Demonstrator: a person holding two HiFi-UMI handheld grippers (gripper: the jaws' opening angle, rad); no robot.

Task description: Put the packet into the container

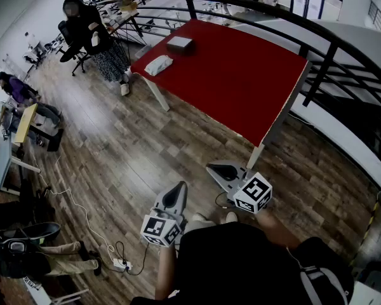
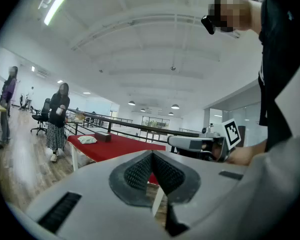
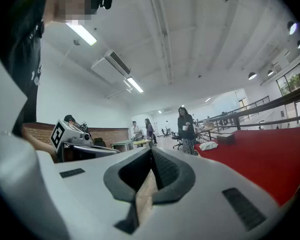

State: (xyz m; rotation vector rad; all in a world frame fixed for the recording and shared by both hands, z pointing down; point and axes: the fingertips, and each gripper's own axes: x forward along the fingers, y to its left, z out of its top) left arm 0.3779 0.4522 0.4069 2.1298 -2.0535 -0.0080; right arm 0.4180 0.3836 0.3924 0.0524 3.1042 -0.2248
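Note:
A white packet (image 1: 159,64) lies near the far left corner of the red table (image 1: 241,88). Just beyond it sits a small grey box-like container (image 1: 179,43). Both grippers are held close to my body, over the wooden floor and well short of the table. My left gripper (image 1: 180,186) is shut with nothing in it, and so is my right gripper (image 1: 211,166). In the left gripper view the jaws (image 2: 151,154) meet, with the packet (image 2: 87,139) and container (image 2: 102,137) far off. The right gripper (image 3: 151,151) view shows the packet (image 3: 208,145) and container (image 3: 226,138) on the table's far end.
A black railing (image 1: 317,56) curves behind and to the right of the table. A person (image 1: 92,37) stands by an office chair past the table's left end. Another person sits at a desk (image 1: 22,122) on the left. Cables and a power strip (image 1: 119,264) lie on the floor.

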